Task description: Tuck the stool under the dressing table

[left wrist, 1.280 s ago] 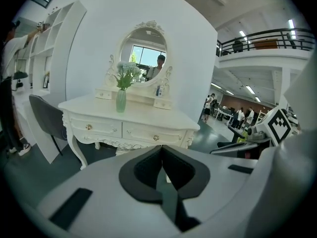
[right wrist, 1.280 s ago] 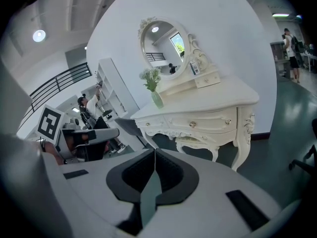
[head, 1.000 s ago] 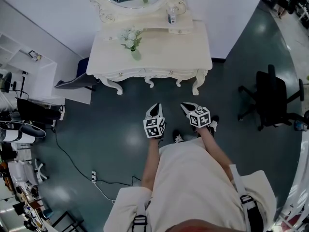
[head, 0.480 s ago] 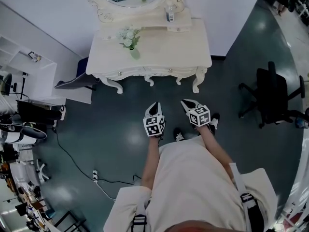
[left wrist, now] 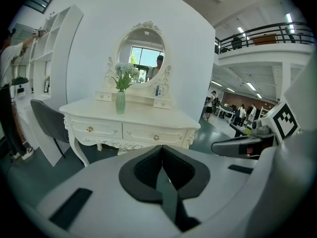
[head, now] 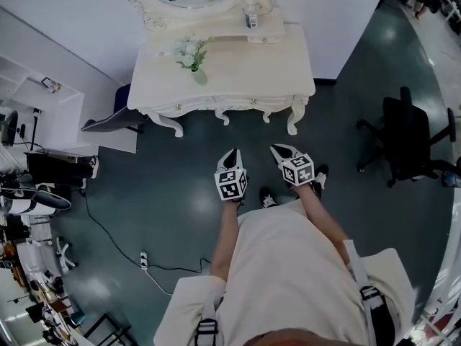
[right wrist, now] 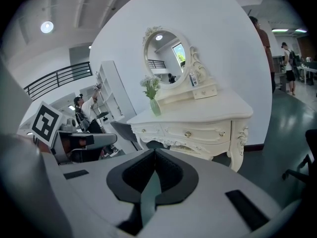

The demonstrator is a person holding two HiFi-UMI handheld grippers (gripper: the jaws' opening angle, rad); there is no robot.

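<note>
The white dressing table (head: 238, 78) with an oval mirror stands against the wall ahead of me. No stool shows in the head view. In the right gripper view a dark rounded shape (right wrist: 151, 144) sits low under the table (right wrist: 198, 118); I cannot tell if it is the stool. My left gripper (head: 232, 156) and right gripper (head: 278, 151) hang side by side over the floor, short of the table's front edge. Both are shut with nothing between the jaws. The left gripper view faces the table's drawers (left wrist: 129, 130).
A vase of flowers (head: 193, 60) and a small bottle (head: 250, 21) stand on the table. A dark grey chair (head: 115, 121) sits at the table's left, beside white shelving (head: 43, 99). A black office chair (head: 407, 143) is at the right. A cable and power strip (head: 141, 259) lie on the floor.
The table has drifted slightly up in the head view. Both grippers stay shut and in nearly the same place.
</note>
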